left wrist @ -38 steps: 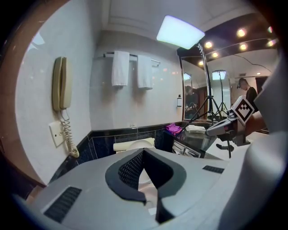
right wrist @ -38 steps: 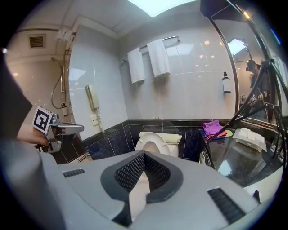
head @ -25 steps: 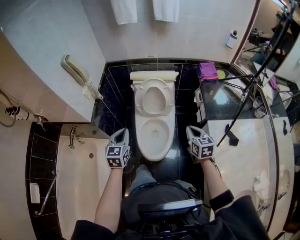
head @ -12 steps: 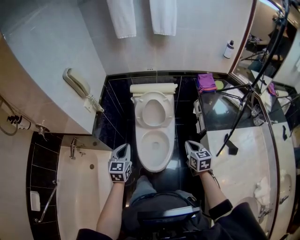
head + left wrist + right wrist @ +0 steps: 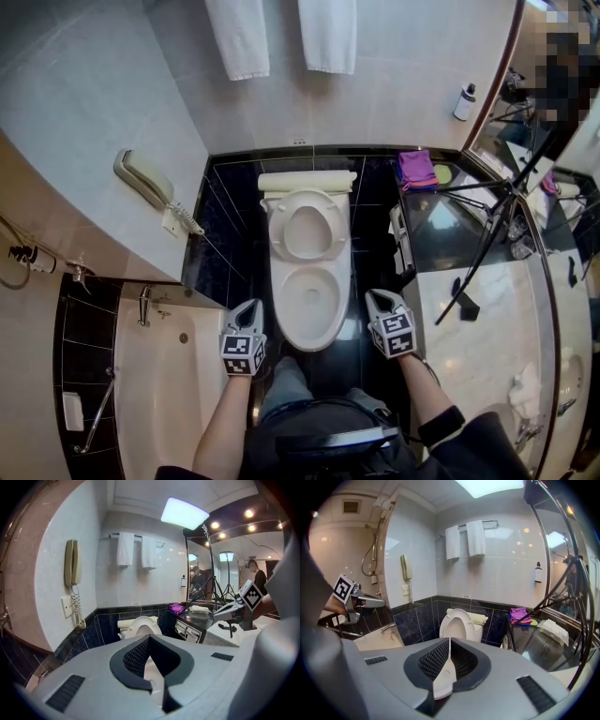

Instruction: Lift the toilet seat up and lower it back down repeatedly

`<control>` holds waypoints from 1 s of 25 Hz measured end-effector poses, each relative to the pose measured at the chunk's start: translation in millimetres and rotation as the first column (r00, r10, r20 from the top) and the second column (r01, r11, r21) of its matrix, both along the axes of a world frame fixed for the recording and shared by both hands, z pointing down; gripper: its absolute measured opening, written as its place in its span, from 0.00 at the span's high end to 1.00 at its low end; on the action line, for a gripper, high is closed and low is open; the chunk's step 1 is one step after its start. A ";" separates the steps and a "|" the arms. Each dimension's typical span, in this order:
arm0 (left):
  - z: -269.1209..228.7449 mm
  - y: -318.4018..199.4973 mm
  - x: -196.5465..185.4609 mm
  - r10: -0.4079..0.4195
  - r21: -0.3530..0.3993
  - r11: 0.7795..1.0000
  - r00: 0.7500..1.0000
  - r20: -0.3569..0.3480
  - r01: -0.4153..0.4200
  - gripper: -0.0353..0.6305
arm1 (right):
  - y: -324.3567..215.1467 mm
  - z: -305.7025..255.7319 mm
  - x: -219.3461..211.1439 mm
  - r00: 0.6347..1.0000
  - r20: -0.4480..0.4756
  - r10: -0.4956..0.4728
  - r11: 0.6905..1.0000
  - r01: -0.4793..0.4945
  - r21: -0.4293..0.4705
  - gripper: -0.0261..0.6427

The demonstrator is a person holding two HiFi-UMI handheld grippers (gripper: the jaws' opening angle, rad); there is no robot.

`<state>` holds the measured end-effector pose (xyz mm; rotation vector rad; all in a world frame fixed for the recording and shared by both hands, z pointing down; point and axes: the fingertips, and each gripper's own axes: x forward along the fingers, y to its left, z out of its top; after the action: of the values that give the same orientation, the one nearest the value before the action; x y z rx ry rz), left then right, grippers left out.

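Note:
The white toilet stands in the middle of the head view against dark tiles. Its seat (image 5: 308, 223) is raised and leans back on the tank, and the bowl (image 5: 310, 298) lies uncovered. The right gripper view shows the seat (image 5: 457, 623) upright too. My left gripper (image 5: 250, 307) hovers by the bowl's left front, shut and empty (image 5: 149, 638). My right gripper (image 5: 373, 297) hovers by the bowl's right front, apart from it. Its jaws (image 5: 448, 641) have just been opening to a thin slit, with nothing between them.
A bathtub (image 5: 159, 375) lies to the left, with a wall phone (image 5: 141, 178) above it. Two towels (image 5: 239, 37) hang on the back wall. Right of the toilet, a dark counter holds a purple cloth (image 5: 415, 167). A tripod (image 5: 487, 225) leans over the marble vanity (image 5: 487, 328).
The head view has tilted, so the toilet sits lower in frame. The right gripper has rolled a little and edged toward the bowl. The left gripper keeps its place beside the bowl.

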<state>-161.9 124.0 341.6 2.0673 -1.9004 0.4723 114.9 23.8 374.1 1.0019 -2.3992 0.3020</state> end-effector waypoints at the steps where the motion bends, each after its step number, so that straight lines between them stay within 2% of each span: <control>1: 3.6 -5.7 -0.3 0.007 -0.008 1.000 1.000 -0.001 -0.007 0.95 | -5.6 -2.4 -7.7 0.999 -0.026 -0.020 1.000 0.020 0.020 0.90; 6: 26.2 -45.3 -1.0 0.054 -0.048 0.997 0.999 -0.001 -0.054 0.95 | -50.8 2.1 -46.4 0.983 -0.154 -0.095 0.990 0.109 0.085 0.79; 11: 50.1 -95.2 -9.3 0.102 -0.080 0.992 0.995 -0.009 -0.102 0.95 | -109.7 26.8 -95.1 0.935 -0.306 -0.180 0.965 0.228 0.132 0.72; 16: 76.4 -149.8 -15.7 0.131 -0.092 0.987 0.990 -0.046 -0.134 0.95 | -174.5 43.8 -146.3 0.832 -0.491 -0.259 0.901 0.391 0.187 0.69; 20: 101.7 -193.1 -28.8 0.122 -0.085 0.988 0.990 -0.066 -0.128 0.95 | -233.0 49.2 -192.1 0.759 -0.588 -0.280 0.846 0.485 0.222 0.65; 25: 135.3 -227.3 -37.6 0.112 -0.092 0.988 0.990 -0.087 -0.120 0.95 | -291.5 68.8 -240.6 0.650 -0.701 -0.293 0.780 0.587 0.217 0.65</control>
<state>-199.4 -103.3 476.9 2.1078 -1.6839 0.4887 -125.8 -267.7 442.9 0.4870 -1.9823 -0.6947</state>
